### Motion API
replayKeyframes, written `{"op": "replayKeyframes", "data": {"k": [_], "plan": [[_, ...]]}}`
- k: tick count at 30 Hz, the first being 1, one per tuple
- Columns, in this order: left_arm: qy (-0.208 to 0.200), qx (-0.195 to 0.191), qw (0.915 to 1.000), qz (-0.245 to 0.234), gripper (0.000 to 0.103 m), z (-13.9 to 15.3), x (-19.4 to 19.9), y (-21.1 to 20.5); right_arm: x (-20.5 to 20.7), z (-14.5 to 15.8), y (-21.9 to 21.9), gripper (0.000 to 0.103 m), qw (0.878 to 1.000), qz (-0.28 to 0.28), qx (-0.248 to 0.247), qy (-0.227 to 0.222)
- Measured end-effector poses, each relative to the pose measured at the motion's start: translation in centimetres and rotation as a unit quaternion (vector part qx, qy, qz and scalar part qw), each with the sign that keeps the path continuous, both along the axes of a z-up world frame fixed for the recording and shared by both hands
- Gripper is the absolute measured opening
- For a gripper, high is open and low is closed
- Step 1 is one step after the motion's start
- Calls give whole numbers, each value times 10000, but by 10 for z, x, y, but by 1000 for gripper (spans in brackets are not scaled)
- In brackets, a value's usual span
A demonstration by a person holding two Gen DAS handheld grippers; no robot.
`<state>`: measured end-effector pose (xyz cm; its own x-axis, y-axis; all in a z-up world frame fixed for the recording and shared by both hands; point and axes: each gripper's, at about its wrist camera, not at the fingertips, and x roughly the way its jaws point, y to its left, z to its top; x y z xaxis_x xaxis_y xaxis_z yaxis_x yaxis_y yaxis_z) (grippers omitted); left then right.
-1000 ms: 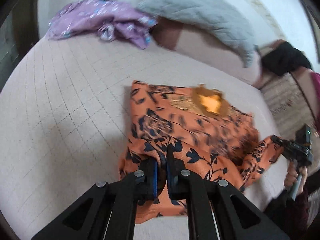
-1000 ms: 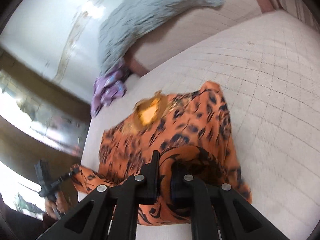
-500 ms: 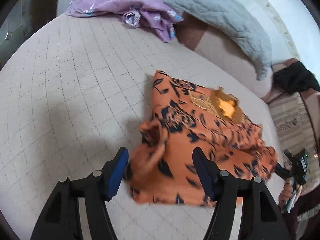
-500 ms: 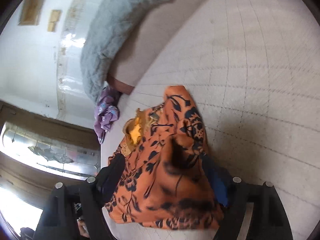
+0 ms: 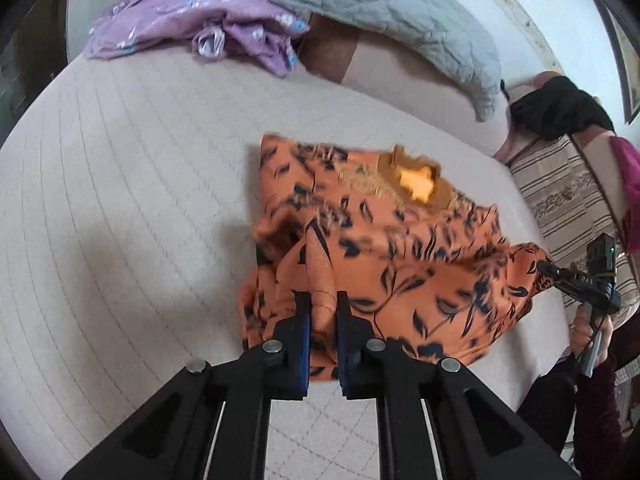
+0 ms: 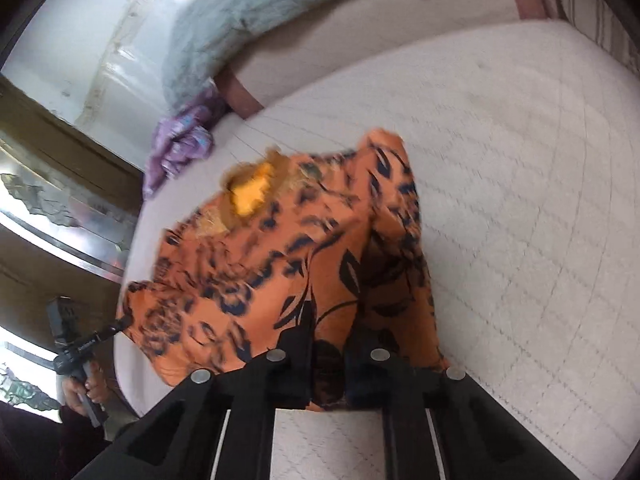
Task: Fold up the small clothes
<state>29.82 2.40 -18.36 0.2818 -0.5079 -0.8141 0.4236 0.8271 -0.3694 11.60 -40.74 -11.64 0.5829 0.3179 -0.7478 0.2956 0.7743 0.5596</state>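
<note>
An orange garment with a dark floral print lies partly folded on the pale quilted bed, its yellow-lined neck opening toward the pillows. My left gripper is shut on a bunched fold at the garment's near left edge. In the right wrist view the same garment fills the middle, and my right gripper is shut on its near edge. Each gripper also shows in the other's view, at the garment's far corner: the right gripper and the left gripper.
A crumpled purple garment lies at the head of the bed beside a grey quilted pillow. A black item and a striped cloth sit at the right. The bed's edge runs near the right gripper.
Half a second ago both grippers were open above the garment's near edge. Both have since shut on that edge again, and the cloth is bunched up between the fingers.
</note>
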Motion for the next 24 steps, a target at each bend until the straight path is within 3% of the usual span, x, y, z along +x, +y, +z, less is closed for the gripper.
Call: {"op": "replayKeyframes", "data": {"k": [4,6,10,15,18,20,22,23,24], "plan": [[136,-361,9991,167,11,14,38,-2,27,14,-25,10,9984,-297,329,-344],[91,-325,9991,253,11,16,56,-6,47,13,-37,10,9970,-517,371,-450],[261,-232,9976,597,11,-1,104,-17,93,-12,-54,10,9929,-917,646,-405],[626,-168,9920,1085,11,-45,149,-26,127,-64,-78,10,9839,-1378,1121,-187],[823,-359,9841,1533,11,-67,168,-25,133,-101,-91,13,9652,-1758,1927,-215],[917,-672,9742,1952,11,-74,176,-16,131,-119,-98,16,9476,-1993,2464,-392],[980,-1003,9617,2356,11,-76,178,-3,122,-122,-105,27,9367,-2293,2562,-655],[975,-1148,9582,2433,11,-74,177,2,116,-119,-107,50,9335,-2466,2503,-720],[944,-1256,9562,2470,11,-71,175,7,109,-114,-109,80,9308,-2580,2462,-801]]}}
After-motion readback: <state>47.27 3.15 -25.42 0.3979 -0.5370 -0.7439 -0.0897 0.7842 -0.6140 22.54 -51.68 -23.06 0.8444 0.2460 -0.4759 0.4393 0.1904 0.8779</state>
